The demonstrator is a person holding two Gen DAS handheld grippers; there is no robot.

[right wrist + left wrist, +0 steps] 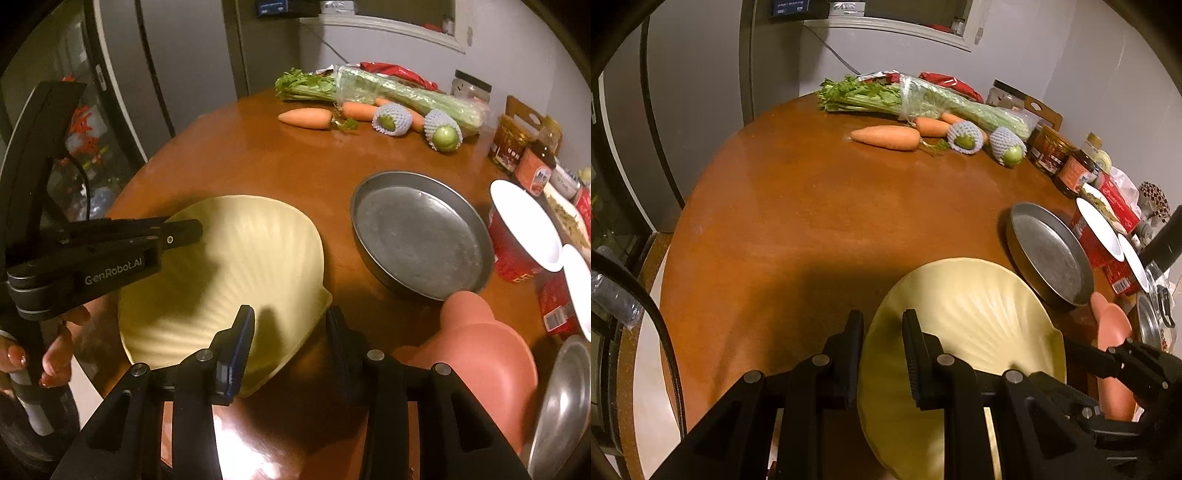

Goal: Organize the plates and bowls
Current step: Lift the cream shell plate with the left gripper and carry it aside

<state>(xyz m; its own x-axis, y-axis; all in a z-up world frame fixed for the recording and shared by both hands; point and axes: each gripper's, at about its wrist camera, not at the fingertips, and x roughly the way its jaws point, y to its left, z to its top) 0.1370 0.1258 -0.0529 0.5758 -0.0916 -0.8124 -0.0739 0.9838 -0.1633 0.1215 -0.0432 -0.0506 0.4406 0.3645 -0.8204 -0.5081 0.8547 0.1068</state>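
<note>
A pale yellow shell-shaped plate (979, 314) (229, 266) lies tilted over the near part of the round wooden table (812, 206). My left gripper (882, 328) is shut on the plate's left rim; in the right wrist view its fingertips (184, 232) show clamped on that rim. My right gripper (290, 325) stands open, the plate's right corner lying between its spread fingers without being pressed. A round grey metal pan (1045, 254) (417, 232) sits on the table just right of the plate.
Red-and-white bowls (524, 225) and a steel dish (565, 406) crowd the right edge. A pink rounded object (480, 332) lies near the pan. Carrots (886, 137), celery (886, 98), netted fruit and jars (1052, 147) line the far side. A hand (55, 362) holds the left gripper's handle.
</note>
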